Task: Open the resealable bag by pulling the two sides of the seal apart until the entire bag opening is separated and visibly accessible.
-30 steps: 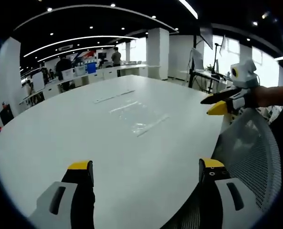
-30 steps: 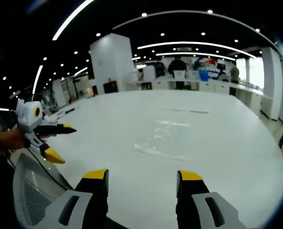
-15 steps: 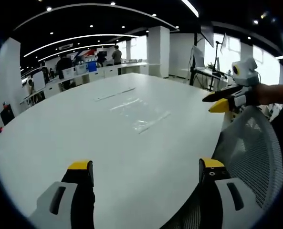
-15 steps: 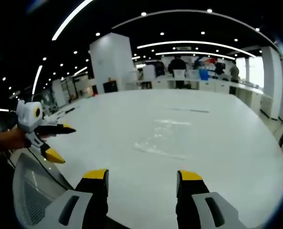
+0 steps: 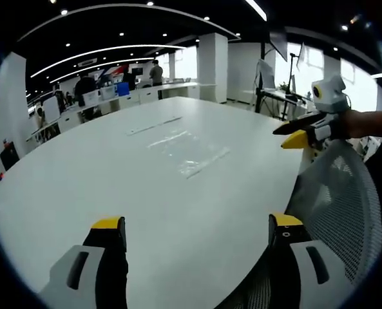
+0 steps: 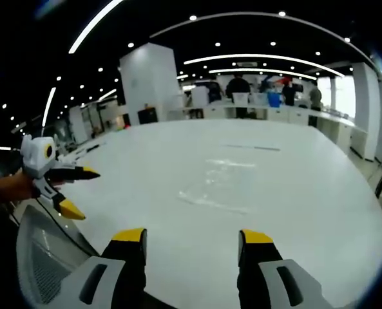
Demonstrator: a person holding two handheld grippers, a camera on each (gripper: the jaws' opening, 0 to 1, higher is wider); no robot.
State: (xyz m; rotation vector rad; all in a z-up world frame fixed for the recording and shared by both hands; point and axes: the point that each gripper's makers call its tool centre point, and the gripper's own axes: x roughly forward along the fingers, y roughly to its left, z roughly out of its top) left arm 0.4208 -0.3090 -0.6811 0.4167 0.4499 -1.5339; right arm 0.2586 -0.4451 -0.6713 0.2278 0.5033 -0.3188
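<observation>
A clear resealable bag [image 5: 189, 152] lies flat on the white round table [image 5: 113, 174], well ahead of both grippers and touched by neither. My left gripper [image 5: 197, 222] stands wide open over the table's near edge with nothing between its yellow-tipped jaws. From the right, my right gripper [image 5: 286, 136] comes into the left gripper view, held in a hand, jaws apart. In the right gripper view the bag [image 6: 218, 183] sits at mid-table. There my right gripper [image 6: 192, 236] is open and empty. At the left of that view, the left gripper [image 6: 81, 192] is also open.
A grey mesh chair back [image 5: 339, 206] stands against the near table edge, between the two hands [image 6: 42, 264]. A thin strip [image 5: 153, 125] lies on the table beyond the bag. Desks with several people line the far wall, beside a white pillar [image 6: 149, 80].
Both views have shifted very slightly with the hands. The bag has stayed still, and both grippers remain open at the near edge.
</observation>
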